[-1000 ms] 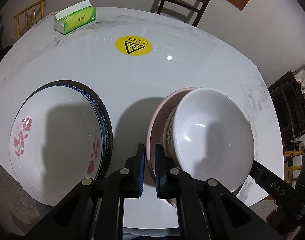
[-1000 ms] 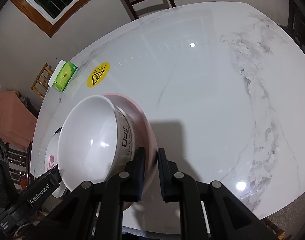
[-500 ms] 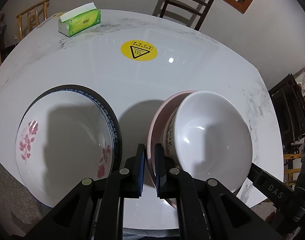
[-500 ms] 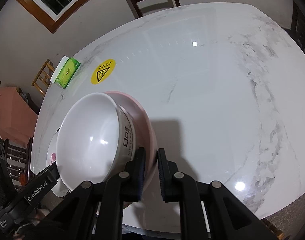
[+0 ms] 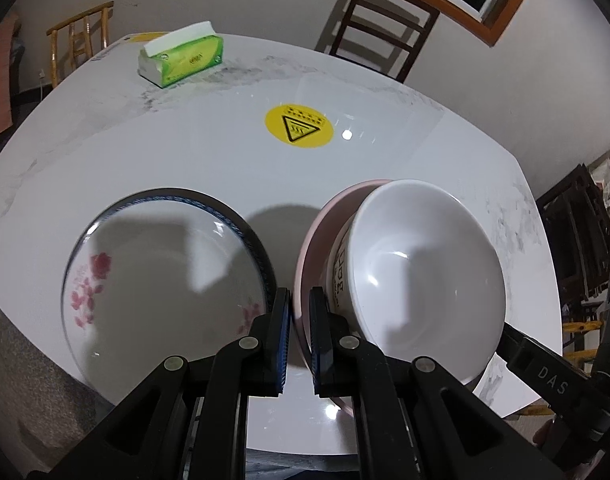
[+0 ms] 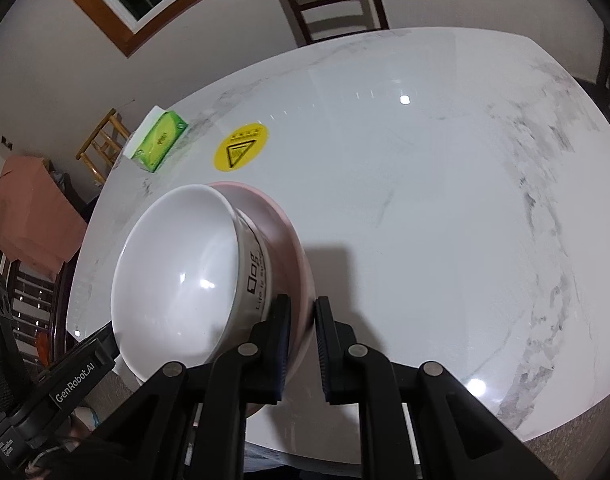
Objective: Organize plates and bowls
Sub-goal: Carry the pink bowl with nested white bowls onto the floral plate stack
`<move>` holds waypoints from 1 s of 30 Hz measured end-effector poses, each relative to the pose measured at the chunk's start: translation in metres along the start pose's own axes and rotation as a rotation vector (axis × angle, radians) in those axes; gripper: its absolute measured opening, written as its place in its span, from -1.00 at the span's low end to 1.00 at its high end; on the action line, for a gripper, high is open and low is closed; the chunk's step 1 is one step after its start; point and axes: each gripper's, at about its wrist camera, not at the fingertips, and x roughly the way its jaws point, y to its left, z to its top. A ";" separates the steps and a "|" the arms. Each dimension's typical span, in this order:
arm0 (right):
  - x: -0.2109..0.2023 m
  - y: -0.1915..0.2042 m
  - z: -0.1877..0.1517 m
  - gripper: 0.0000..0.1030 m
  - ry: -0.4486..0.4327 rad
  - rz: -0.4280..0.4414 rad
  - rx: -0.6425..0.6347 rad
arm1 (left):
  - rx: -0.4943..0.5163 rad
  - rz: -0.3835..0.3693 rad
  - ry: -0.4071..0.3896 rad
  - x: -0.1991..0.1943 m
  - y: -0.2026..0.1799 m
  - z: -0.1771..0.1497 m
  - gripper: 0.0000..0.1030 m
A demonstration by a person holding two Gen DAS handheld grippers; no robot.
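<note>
A pink plate carries a white bowl with black lettering on its side. My left gripper is shut on the plate's left rim. My right gripper is shut on the plate's right rim, with the white bowl on its left. Both hold the plate above the white marble table. To the left sits a stack: a white plate with pink flowers on a blue-rimmed plate on a dark one.
A green tissue pack lies at the table's far left and shows in the right wrist view. A yellow warning sticker marks the table's middle. Wooden chairs stand behind the table. The table's near edge is just below the plates.
Both grippers have lifted the pink plate with the bowl and the view has tipped up toward the far side; the flowered stack has stayed put.
</note>
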 end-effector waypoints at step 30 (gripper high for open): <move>0.038 0.140 -0.015 -0.75 0.088 0.083 -0.201 | -0.173 0.111 -0.082 -0.056 0.130 -0.001 -0.91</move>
